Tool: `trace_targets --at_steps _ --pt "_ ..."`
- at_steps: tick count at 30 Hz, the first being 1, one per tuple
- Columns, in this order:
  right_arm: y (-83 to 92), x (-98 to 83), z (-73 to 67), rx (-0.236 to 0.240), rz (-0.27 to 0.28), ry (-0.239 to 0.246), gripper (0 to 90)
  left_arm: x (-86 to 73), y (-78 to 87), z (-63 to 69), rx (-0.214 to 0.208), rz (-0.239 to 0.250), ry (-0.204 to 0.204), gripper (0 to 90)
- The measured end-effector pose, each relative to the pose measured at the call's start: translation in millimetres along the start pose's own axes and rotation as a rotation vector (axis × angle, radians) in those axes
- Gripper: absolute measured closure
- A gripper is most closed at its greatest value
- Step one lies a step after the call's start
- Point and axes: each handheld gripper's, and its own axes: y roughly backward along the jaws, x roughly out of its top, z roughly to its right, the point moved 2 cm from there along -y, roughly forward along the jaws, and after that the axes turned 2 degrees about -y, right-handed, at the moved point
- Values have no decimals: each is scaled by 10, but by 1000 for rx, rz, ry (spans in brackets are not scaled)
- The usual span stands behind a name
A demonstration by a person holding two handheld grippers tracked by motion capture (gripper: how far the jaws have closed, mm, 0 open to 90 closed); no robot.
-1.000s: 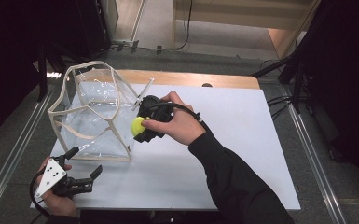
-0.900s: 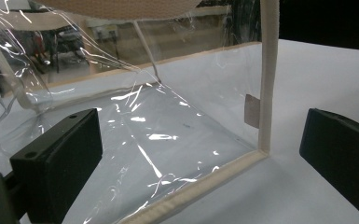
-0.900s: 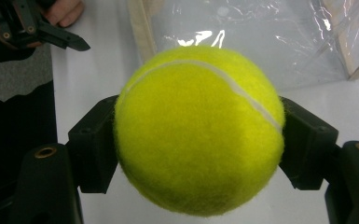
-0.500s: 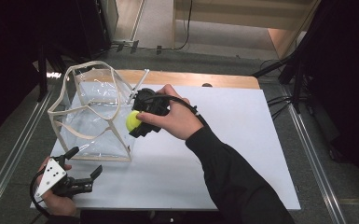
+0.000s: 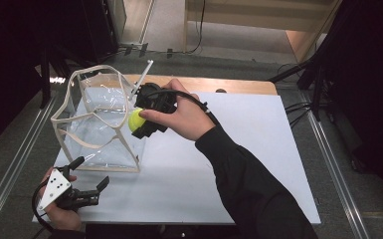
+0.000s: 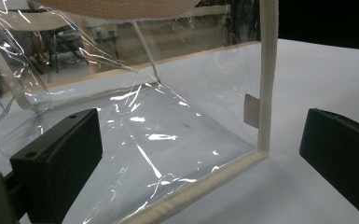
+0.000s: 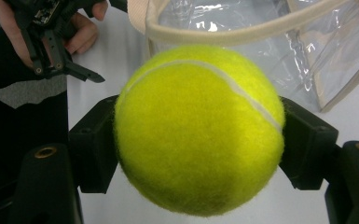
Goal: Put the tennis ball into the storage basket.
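Right tool [image 5: 138, 122] clamped the tennis ball [image 5: 135, 119], held at the clear bag's [image 5: 99, 134] right rim, likely for dropping in. Left tool [image 5: 87, 179] sat open near the bag's near corner, on the white surface [image 5: 239, 149].

No lettering, brand, number or sign can be read anywhere in these views. The yellow tennis ball [image 7: 199, 128] shows its white seam but no printed mark on the side that faces the camera. The clear bag [image 5: 97, 124] with cream trim carries a small grey tab [image 6: 251, 110] on one edge, and that tab is blank. The white tabletop [image 5: 248, 144] bears no writing.
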Motion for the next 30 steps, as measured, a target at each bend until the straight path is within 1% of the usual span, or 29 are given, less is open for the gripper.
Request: trace_targets --at_steps 4,8,9,10,12,13,15,17,25,29,30 --pt "38 61 8 -16 -7 8 236 0 0 1 0 -2 -1 0" --pt "91 126 12 -18 -5 16 235 1 0 -1 0 -3 0 0" --pt "105 142 8 -18 -6 12 236 0 1 -4 0 -6 -5 0" --pt "129 176 10 -20 -5 19 236 0 0 -3 0 -5 -3 0" --pt "133 188 7 -23 -2 18 236 0 0 -1 1 -5 -2 0" --pt "141 209 11 -22 1 27 236 0 -1 -2 0 -5 -2 0" --pt "156 239 10 -23 1 30 236 0 0 -3 0 -4 -2 0" --pt "174 277 5 -30 0 25 236 0 -1 -3 0 -4 -2 0" --pt "188 393 7 -37 -1 25 236 1 0 -3 -1 -4 -1 0" --pt "176 441 16 -35 -2 44 236 1 0 -6 -3 0 -1 0" --pt "172 453 12 -36 0 39 235 0 0 -6 -3 -1 -1 0"
